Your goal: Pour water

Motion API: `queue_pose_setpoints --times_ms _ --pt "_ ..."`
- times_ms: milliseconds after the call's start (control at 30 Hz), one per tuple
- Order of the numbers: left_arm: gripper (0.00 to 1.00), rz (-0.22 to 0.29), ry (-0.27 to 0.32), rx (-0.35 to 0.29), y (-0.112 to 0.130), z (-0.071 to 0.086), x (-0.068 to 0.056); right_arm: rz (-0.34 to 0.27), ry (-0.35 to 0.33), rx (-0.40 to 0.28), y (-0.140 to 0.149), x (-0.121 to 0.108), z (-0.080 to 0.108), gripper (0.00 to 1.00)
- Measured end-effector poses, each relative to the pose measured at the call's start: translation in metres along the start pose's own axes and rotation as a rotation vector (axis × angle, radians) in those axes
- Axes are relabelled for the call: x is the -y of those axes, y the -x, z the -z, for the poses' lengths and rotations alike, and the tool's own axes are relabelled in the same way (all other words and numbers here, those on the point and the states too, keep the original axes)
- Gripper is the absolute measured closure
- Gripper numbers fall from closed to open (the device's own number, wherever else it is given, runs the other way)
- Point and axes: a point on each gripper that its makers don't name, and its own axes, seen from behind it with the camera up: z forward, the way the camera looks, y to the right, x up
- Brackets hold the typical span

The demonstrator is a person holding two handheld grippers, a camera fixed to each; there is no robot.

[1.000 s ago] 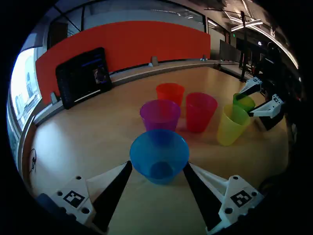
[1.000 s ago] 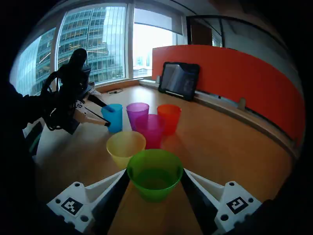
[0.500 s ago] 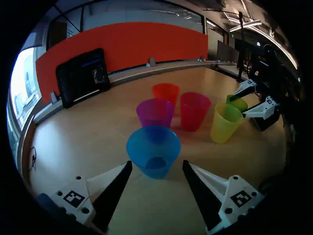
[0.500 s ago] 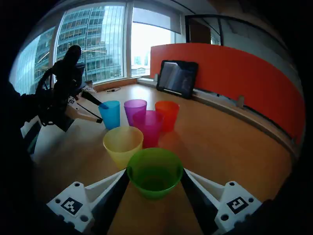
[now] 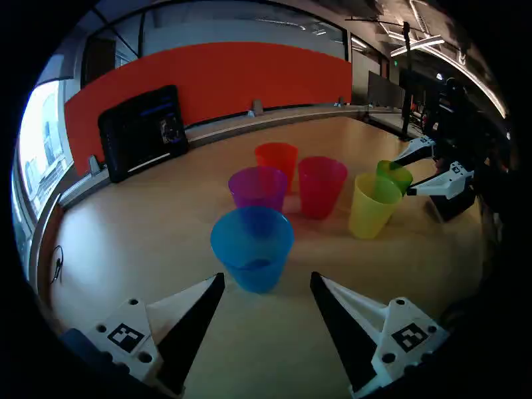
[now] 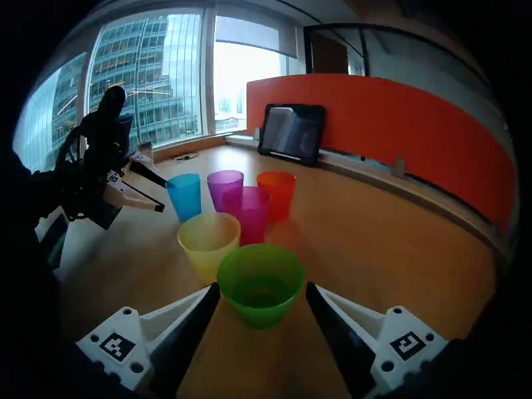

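Left gripper (image 5: 266, 279): fingers spread wide.
Blue cup (image 5: 252, 247): upright on table (image 5: 133, 226), just ahead of the fingertips, untouched.
Right gripper (image 6: 260, 287): fingers spread.
Green cup (image 6: 261, 276): upright between their tips, beside yellow cup (image 6: 208, 243).

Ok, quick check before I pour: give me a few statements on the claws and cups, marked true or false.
1. The left claw is shut on the blue cup. False: it is open, and the cup stands free just ahead of its fingertips.
2. The right claw is open with the green cup between its fingers. True.
3. The yellow cup lies tipped over. False: it stands upright beside the green cup.
4. A tablet leans against the orange partition. True.
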Motion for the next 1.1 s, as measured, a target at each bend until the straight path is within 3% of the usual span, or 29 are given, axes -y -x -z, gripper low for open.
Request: queue_pose_setpoints --times_ms 467,767,1100 --pt "0.04 0.004 -0.034 -0.058 0.002 0.037 -0.011 -0.023 0.095 -0.036 0.006 -0.006 0.049 0.00" --pt "0.04 0.001 -0.078 -0.158 -0.010 0.066 -0.018 -0.055 0.166 -0.082 0.006 -0.008 0.078 0.00" --pt "0.04 -0.033 -0.182 -0.307 -0.036 0.093 -0.014 -0.093 0.269 -0.185 -0.017 -0.023 0.105 0.00"
